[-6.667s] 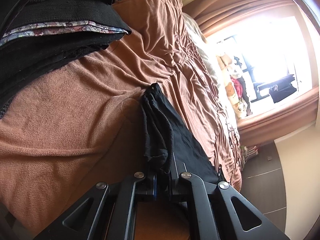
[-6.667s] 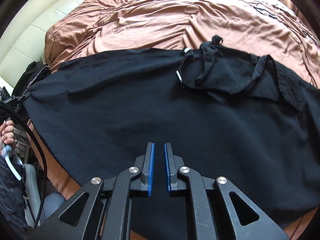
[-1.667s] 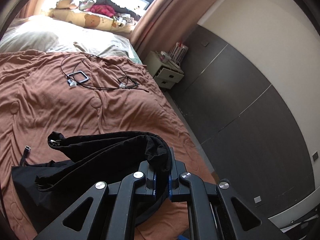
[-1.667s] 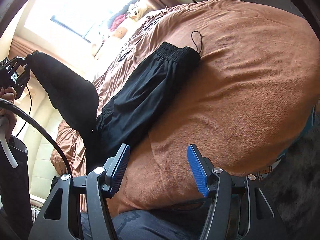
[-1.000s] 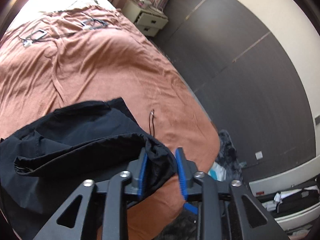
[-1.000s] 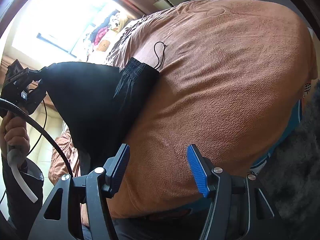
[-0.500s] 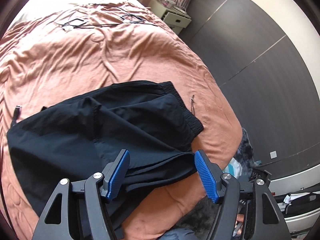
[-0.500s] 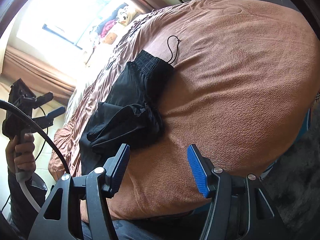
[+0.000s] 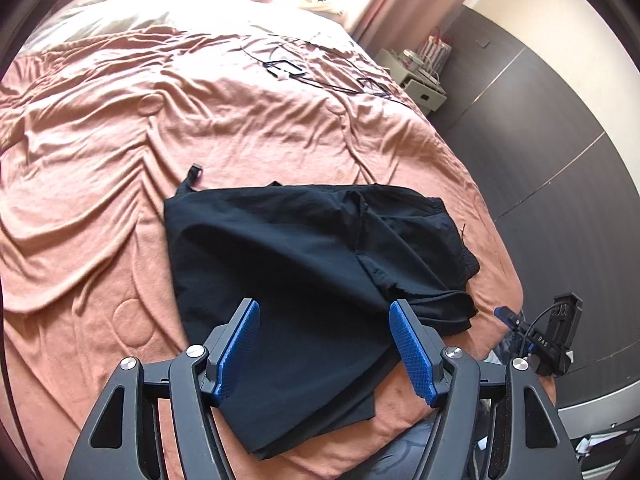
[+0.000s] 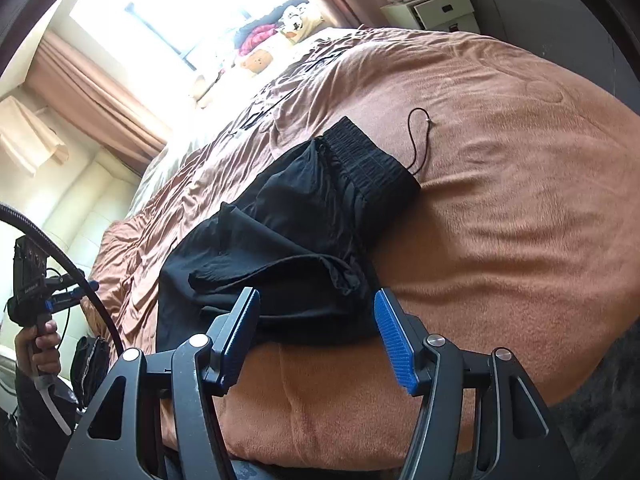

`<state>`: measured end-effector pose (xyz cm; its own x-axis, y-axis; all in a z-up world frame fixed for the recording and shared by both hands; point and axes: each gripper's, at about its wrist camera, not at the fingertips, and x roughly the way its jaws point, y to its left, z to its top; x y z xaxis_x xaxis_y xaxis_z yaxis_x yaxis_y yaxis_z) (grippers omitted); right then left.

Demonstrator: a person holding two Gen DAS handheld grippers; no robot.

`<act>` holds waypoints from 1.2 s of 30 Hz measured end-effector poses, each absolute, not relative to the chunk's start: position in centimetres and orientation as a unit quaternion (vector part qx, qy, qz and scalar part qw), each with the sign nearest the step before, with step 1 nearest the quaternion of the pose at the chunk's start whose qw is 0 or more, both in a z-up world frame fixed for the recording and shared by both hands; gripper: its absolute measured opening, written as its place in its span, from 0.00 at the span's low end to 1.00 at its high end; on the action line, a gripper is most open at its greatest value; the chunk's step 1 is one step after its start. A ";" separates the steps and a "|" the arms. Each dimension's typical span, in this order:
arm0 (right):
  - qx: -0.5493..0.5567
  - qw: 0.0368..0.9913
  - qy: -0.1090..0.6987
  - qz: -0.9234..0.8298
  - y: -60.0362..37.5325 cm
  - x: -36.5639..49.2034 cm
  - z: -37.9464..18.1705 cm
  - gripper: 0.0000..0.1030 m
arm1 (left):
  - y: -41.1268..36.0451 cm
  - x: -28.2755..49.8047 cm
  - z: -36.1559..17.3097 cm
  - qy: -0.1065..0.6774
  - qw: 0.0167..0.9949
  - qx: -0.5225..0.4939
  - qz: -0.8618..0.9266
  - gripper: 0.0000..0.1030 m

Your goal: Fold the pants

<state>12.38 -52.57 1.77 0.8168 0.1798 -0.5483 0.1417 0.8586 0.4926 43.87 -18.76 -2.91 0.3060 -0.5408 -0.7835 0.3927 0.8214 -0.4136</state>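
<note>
Left claw [image 9: 324, 344] agape over folded black pants [image 9: 304, 264], right claw [image 10: 316, 338] agape, its view alone shows drawstring [image 10: 418, 140]

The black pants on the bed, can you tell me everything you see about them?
The pants are black, thin, slightly shiny cloth, folded over into a loose, rumpled pile. A ribbed elastic waistband shows at one end, with a thin drawstring trailing onto the brown blanket they lie on. Neither gripper touches them.
</note>
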 end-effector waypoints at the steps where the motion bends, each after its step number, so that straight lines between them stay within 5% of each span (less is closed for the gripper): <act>1: 0.257 0.917 0.305 0.009 -52.5 12.9 2.1 0.56 | -17.8 43.7 -3.4 0.512 0.807 -0.078 -0.285 0.67; 15: 0.178 0.920 0.350 0.013 -51.3 21.9 5.3 0.56 | -9.2 40.7 -7.9 0.496 0.828 -0.151 -0.212 0.67; 36: 0.111 0.898 0.425 -0.018 -50.5 33.6 5.5 0.55 | -10.5 42.2 -14.7 0.521 0.805 -0.203 -0.197 0.64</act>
<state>33.63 -50.53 5.50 0.6387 0.0619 -0.7670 0.1264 0.9748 0.1839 42.18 -10.55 -14.66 0.3783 -0.5294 -0.7593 0.1057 0.8396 -0.5328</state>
